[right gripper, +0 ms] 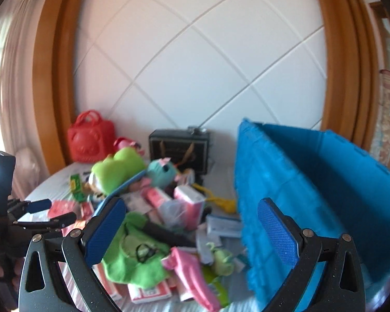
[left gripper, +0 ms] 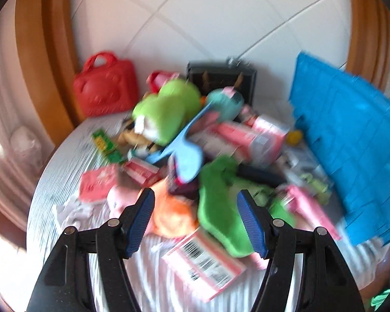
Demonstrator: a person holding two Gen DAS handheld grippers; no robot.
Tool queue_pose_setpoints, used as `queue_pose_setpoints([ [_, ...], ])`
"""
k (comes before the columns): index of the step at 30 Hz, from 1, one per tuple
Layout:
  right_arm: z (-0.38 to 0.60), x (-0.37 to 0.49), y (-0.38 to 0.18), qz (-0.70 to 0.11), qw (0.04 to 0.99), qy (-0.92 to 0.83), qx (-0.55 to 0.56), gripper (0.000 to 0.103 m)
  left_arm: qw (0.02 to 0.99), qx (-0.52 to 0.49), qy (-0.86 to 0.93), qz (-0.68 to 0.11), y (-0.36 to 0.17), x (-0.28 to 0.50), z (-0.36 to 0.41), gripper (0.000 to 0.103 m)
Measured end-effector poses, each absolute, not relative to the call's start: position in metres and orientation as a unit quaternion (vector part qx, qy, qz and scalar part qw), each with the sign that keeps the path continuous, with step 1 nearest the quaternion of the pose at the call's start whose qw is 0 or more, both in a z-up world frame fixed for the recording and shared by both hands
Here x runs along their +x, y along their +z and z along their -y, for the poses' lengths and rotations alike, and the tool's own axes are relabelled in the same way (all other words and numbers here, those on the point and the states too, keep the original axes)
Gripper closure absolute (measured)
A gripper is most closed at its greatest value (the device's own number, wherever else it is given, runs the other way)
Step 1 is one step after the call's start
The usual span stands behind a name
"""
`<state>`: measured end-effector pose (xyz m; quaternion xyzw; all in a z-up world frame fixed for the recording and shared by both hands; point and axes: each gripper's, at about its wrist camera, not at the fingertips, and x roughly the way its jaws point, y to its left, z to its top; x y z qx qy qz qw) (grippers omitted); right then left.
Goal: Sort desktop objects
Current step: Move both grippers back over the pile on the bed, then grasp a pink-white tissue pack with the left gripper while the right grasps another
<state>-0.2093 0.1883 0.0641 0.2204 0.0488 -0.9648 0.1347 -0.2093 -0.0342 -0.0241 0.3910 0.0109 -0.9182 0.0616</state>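
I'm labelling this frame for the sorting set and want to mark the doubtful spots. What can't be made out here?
- Pink barcode box, left wrist view: print smeared by motion blur.
- Blue bin, right wrist view: its floor is hidden by its near wall and the right gripper.
- Black box, right wrist view: lower part hidden behind the teal plush.
- Left gripper: open, with blurred toys beyond it.

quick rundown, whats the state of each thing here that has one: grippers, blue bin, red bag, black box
left gripper: open, empty, above the pile
right gripper: open, empty, near the bin's wall
blue bin: upright, top open, inside looks empty as far as visible
red bag: standing upright against the wall, looks closed
black box: upright behind the pile
green plush toy: lying on top of the pile
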Motion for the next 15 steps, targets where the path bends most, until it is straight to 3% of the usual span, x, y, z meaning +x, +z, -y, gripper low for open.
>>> queue_pose_setpoints([
  [8, -0.154, -0.235, -0.029, -0.074, 0.164, -0.919, 0.350, 0.000, 0.070, 0.539, -0.835, -0.086, -0.125, -0.213, 0.060, 0.038],
  [15, -0.153, -0.250, -0.102, -0.080, 0.181, -0.869, 0.454, 0.000, 0.106, 0.594, -0.787, -0.125, -0.177, -0.216, 0.047, 0.036],
])
